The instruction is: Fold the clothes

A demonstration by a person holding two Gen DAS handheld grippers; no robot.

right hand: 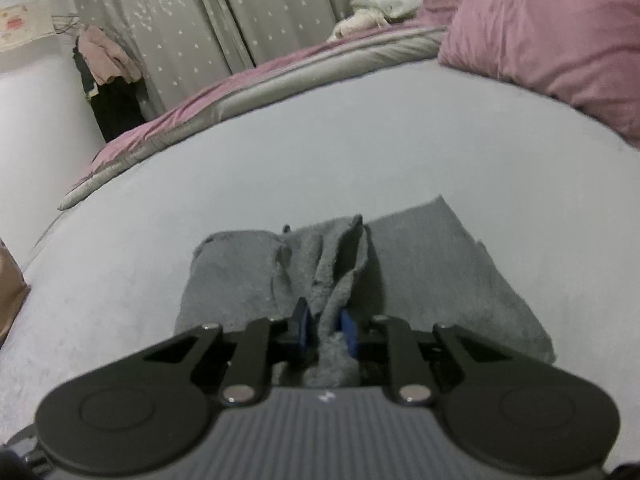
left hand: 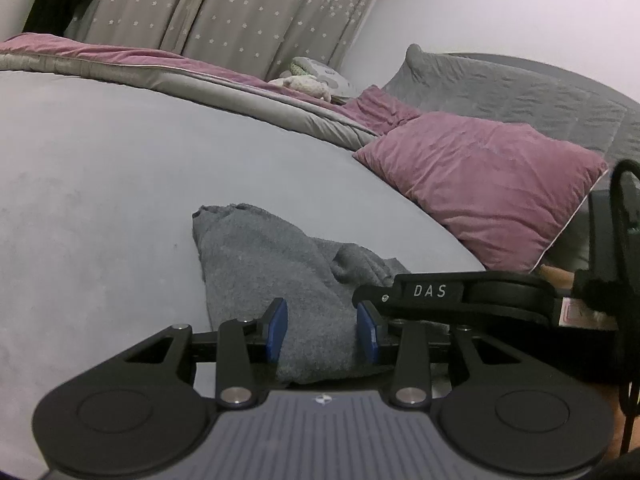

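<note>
1. A grey knit garment (left hand: 256, 264) lay crumpled on the pale grey bed sheet (left hand: 100, 184), near the bed's front edge, well apart from the pillows.
2. Left tongs (left hand: 322, 330) were released: the 2 blue pads (left hand: 278, 328) stood wide apart, w/ the garment's near edge lying between them but not pinched.
3. Right tongs (right hand: 323, 328) were clenched on a bunched ridge of the garment (right hand: 440, 264); fabric was squeezed between the blue pads (right hand: 349, 330) and rose as a fold just ahead of them.
4. In the right wrist view the garment's right part lay flatter, w/ 1 straight edge angled toward the pillow; the left part was rumpled.
5. In the left wrist view the right tongs' black body (left hand: 460, 296), marked "DAS", came in from the right, just above the garment's right side.
6. A mauve pillow (left hand: 480, 184) sat on the bed beyond the garment, w/ a grey quilted pillow (left hand: 512, 96) behind it.
7. A mauve-and-grey duvet (left hand: 168, 68) was pushed to the bed's far side; a soft toy (left hand: 308, 82) lay on it.
8. Grey star-print curtains (left hand: 240, 8) hung behind the bed; clothes (right hand: 108, 80) hung to their left.
</note>
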